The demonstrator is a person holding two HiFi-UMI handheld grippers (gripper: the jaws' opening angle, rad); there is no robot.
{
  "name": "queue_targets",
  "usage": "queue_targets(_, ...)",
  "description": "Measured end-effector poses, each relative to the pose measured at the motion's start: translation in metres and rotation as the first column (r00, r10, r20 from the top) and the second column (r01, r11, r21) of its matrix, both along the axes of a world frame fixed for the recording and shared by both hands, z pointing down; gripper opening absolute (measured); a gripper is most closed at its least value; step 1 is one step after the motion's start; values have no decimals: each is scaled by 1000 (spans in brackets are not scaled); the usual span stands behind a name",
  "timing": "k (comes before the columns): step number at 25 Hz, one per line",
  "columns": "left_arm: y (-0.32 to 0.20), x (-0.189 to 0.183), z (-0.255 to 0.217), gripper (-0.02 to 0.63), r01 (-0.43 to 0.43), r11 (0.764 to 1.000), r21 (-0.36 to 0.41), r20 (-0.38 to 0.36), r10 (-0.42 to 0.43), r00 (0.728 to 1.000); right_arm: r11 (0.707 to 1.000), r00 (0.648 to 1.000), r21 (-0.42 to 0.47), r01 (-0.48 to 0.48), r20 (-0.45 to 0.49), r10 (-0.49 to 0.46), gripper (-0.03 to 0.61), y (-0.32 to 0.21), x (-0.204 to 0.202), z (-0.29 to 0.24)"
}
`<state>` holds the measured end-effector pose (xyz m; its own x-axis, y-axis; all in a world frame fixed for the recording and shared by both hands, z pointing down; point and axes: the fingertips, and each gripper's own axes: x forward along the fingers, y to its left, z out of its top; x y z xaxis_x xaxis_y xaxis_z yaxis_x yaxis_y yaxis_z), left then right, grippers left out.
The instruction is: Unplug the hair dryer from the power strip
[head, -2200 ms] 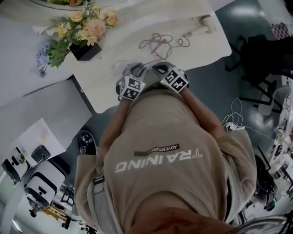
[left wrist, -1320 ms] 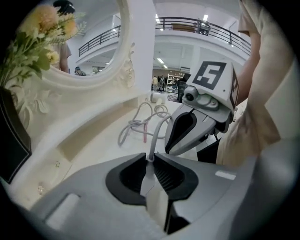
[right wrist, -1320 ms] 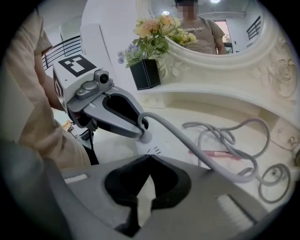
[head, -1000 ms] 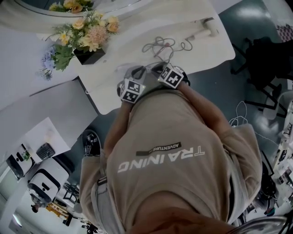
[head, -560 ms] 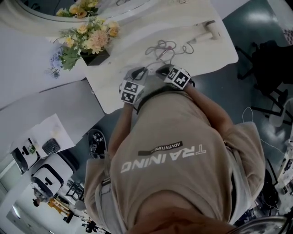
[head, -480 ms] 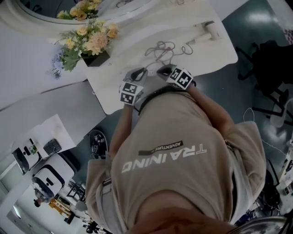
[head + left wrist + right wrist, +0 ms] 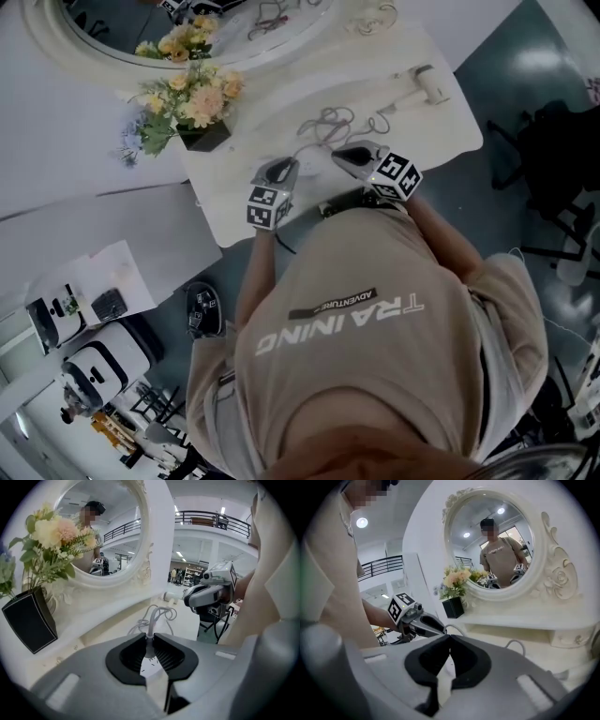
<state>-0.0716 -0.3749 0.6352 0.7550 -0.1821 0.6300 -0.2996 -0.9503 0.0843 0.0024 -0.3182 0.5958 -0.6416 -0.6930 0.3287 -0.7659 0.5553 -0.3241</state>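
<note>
Left gripper (image 7: 149, 638) pinches the cord (image 7: 151, 620) above the bench (image 7: 441, 112); right gripper (image 7: 450, 637) pressed together, empty. Unplugging looks done (strip not in view).

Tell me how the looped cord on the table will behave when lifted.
Probably floppy: the cord lies in loose, tangled loops. It looks thin and light, so the loops would likely drag along and may snag.

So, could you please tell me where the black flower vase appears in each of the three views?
Head view: the black flower vase sits in the upper left.
Left gripper view: the vase is large, at the far left edge.
Right gripper view: the vase is small, near the centre.
Shared landmark: the oval mirror stands close by it in every view.
</note>
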Motion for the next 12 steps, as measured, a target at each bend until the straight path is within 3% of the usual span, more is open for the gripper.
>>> queue_targets(7, 10, -4, -7, 58, 19, 999, 26, 0, -19, 1000, 997, 1000, 72, 2, 20, -3, 3, 6, 11, -24)
queue_targets(12, 17, -1, -25, 58, 12, 998, 63, -16, -11, 1000, 992, 1000, 126, 8, -16, -6, 3, 9, 11, -46)
